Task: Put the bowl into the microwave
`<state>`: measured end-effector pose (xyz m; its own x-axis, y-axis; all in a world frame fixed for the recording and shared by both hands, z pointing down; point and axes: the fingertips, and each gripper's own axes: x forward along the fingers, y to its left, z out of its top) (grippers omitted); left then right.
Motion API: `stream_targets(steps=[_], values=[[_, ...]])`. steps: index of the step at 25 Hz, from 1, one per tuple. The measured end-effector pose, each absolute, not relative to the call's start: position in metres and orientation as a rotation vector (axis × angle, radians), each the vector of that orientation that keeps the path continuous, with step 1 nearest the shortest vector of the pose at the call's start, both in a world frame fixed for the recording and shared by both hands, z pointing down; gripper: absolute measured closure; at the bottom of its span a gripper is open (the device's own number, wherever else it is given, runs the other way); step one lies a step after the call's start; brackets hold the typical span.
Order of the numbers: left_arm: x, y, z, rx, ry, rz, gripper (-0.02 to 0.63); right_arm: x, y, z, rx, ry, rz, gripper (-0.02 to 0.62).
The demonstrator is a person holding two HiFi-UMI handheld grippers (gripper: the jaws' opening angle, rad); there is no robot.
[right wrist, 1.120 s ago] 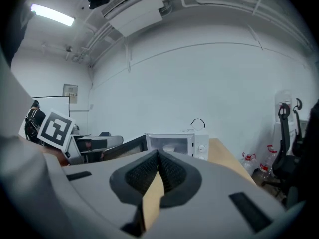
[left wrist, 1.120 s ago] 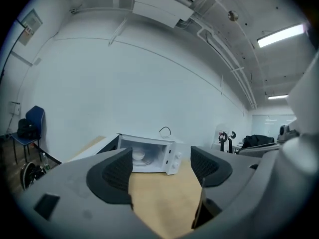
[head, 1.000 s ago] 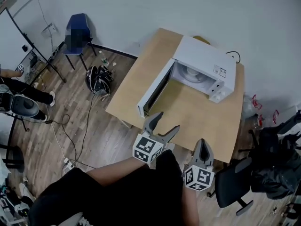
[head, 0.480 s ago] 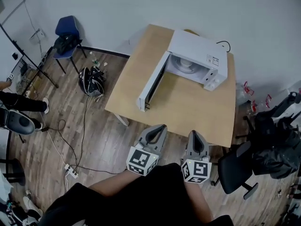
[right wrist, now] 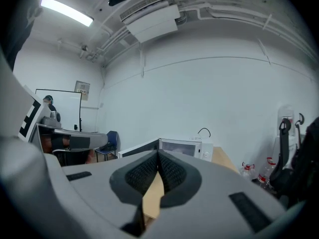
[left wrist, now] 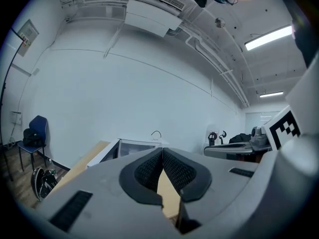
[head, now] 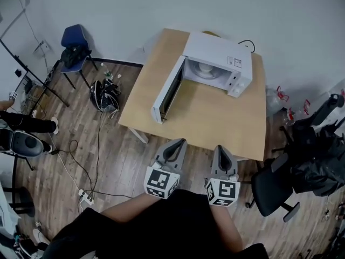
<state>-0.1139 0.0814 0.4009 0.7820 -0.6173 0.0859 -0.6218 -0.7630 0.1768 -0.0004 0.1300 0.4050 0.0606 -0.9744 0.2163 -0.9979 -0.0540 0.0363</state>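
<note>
The white microwave stands at the far side of the wooden table, its door swung wide open to the left. Inside the cavity sits a white bowl. Both grippers hang short of the table's near edge, side by side and pointing at the microwave. My left gripper is shut with nothing between its pads, and so is my right gripper. In the left gripper view the jaws meet in front of the microwave. The right gripper view shows closed jaws under the microwave.
A blue chair and a dark helmet-like bundle with cables lie on the wood floor at left. A black office chair stands by the table's right near corner. Water bottles stand by the wall at right.
My left gripper's jaws went from wide open to shut, empty. Both grippers drew back from the table's near edge toward the body. The microwave door stays open.
</note>
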Motion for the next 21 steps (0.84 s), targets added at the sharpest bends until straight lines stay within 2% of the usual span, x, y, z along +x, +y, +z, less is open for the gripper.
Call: stream_targets(steps=[21], values=[[-0.113, 0.106, 0.405, 2.771, -1.051, 0.053, 0.592, 0.016, 0.156, 0.410, 2.127, -2.035, 0.194, 0.535]])
